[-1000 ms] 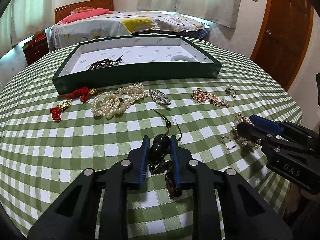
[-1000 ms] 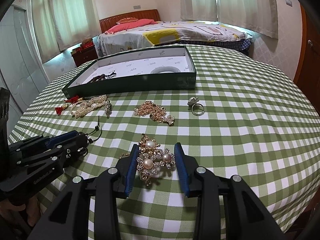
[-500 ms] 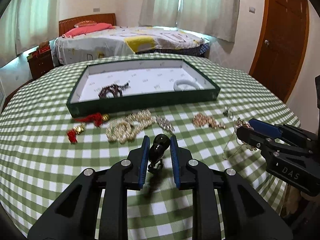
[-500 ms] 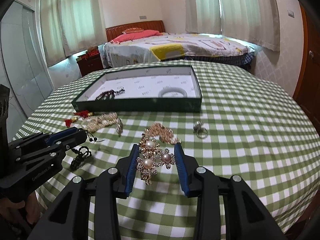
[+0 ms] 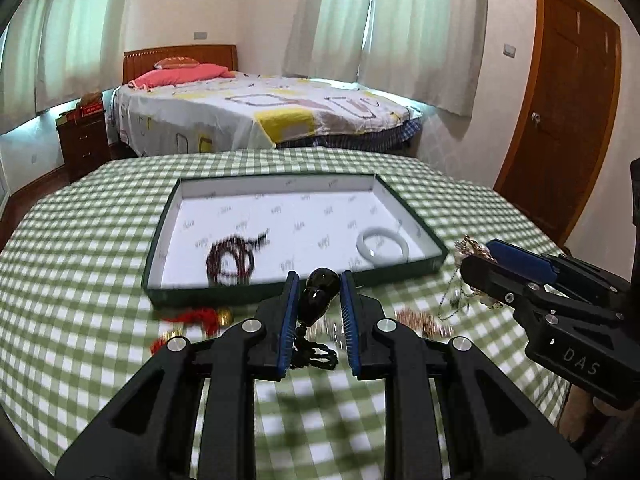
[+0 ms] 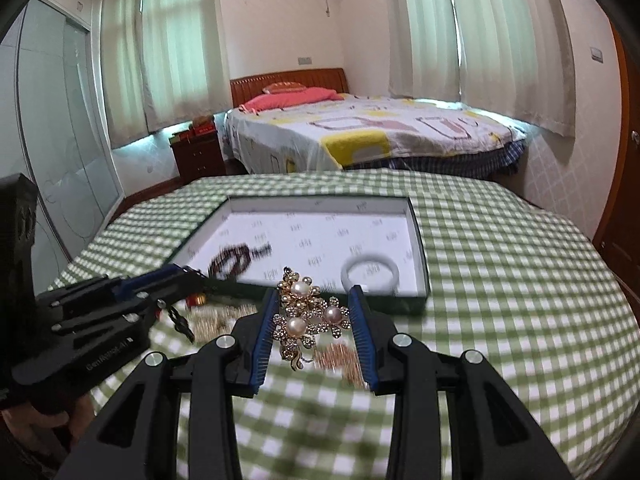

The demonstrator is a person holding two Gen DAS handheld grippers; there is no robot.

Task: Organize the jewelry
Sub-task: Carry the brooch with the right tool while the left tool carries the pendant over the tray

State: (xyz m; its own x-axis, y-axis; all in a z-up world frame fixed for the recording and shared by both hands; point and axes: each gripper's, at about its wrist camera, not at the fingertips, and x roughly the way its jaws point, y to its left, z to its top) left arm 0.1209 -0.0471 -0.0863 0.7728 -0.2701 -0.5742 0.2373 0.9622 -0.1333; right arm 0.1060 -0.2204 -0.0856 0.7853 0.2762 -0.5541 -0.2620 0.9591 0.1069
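pearl brooch (image 6: 310,318) between right tool (image 6: 314,332) pads

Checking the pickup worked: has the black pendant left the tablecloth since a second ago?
Yes. The black pendant, clamped in the left gripper, has risen and now overlaps the green tray edge.

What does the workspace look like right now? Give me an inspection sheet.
Surface: round table under a green checked cloth.
Job's things: tray holds a dark bead string and a white bangle. On the cloth in front of it lie a red tassel piece and a gold chain; more pieces there are too blurred to name.
Clutter: nothing seen.
Grippers: left tool shut on a black pendant, its cord hanging; right tool shut on a pearl brooch. Both are held above the cloth.
Cables: nothing seen.
Surroundings: bed, nightstand, curtains, door.
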